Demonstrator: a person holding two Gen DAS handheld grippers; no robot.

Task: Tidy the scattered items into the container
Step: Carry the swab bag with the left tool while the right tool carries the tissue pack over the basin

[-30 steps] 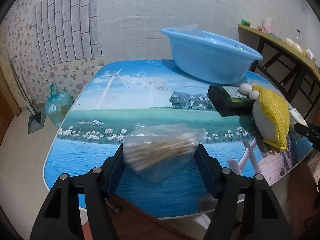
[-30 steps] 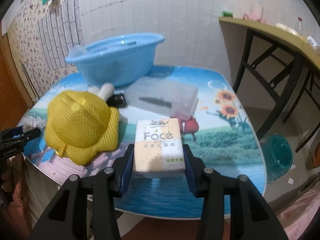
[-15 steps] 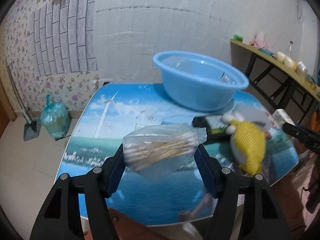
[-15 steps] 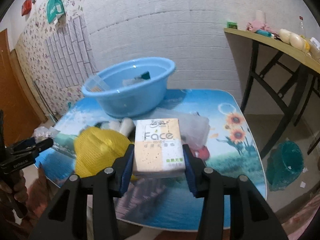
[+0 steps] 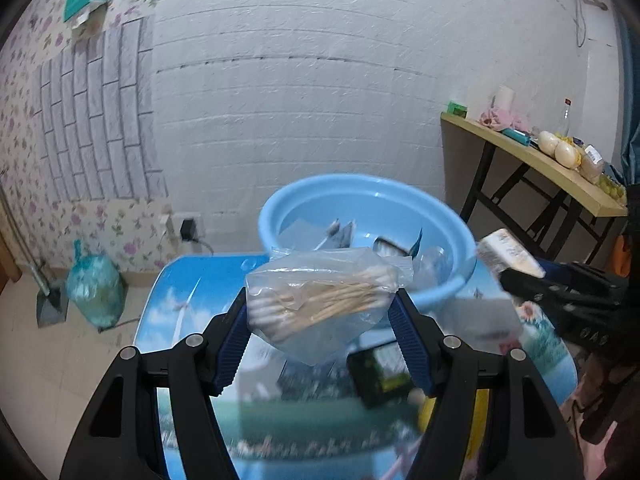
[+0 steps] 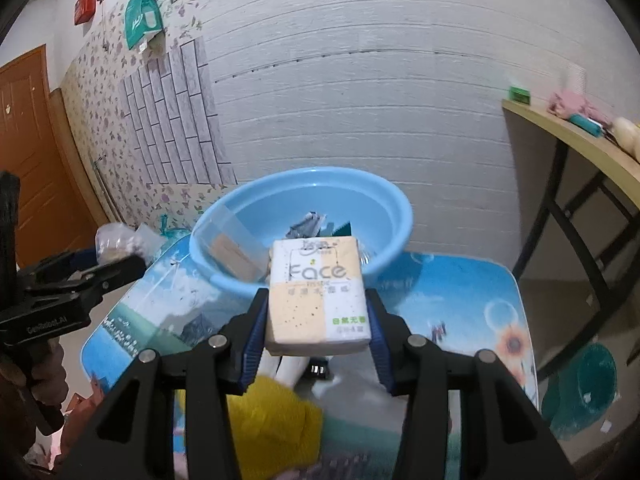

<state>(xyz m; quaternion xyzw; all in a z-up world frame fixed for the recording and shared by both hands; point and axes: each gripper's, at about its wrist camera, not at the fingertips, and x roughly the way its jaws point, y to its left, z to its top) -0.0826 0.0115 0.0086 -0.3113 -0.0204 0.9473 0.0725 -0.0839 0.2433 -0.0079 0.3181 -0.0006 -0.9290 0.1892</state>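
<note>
- My left tongs (image 5: 322,312) grip a clear bag of cotton swabs (image 5: 320,300), off the desk (image 5: 176,292).
- My right tongs (image 6: 316,320) clamp a tissue pack (image 6: 316,292).
- The blue basin (image 6: 372,200) sits just beyond both tongs, holding several items.

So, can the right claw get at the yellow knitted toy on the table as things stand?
Probably not yet. The right claw is shut on the tissue pack, so nothing else fits between its fingers. The yellow knitted toy lies below it, unobstructed; the pack would likely have to go into the blue basin first.
</note>
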